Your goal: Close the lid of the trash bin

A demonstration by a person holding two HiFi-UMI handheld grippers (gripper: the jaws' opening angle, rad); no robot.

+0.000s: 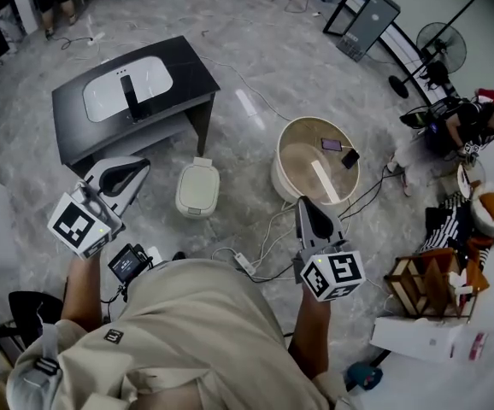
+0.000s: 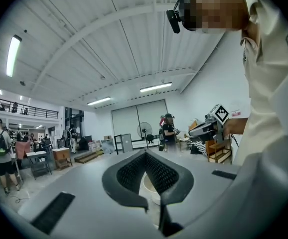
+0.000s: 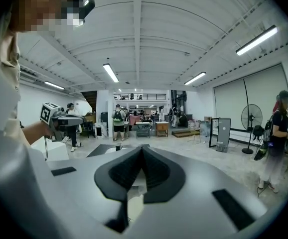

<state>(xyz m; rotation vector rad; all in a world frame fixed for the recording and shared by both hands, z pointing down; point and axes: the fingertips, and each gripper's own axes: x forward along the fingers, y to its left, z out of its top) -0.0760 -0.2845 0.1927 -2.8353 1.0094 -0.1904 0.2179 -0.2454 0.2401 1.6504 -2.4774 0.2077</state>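
Trash bin (image 1: 194,207) stands on the floor (image 1: 255,67), lid (image 1: 199,182) down; left gripper (image 1: 136,169) and right gripper (image 1: 305,208) held above it, both pressed together, empty.

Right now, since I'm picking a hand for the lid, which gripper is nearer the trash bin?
Left. In the head view the left gripper is just to the trash bin's left; the right gripper is farther off on its right, near the round tub.
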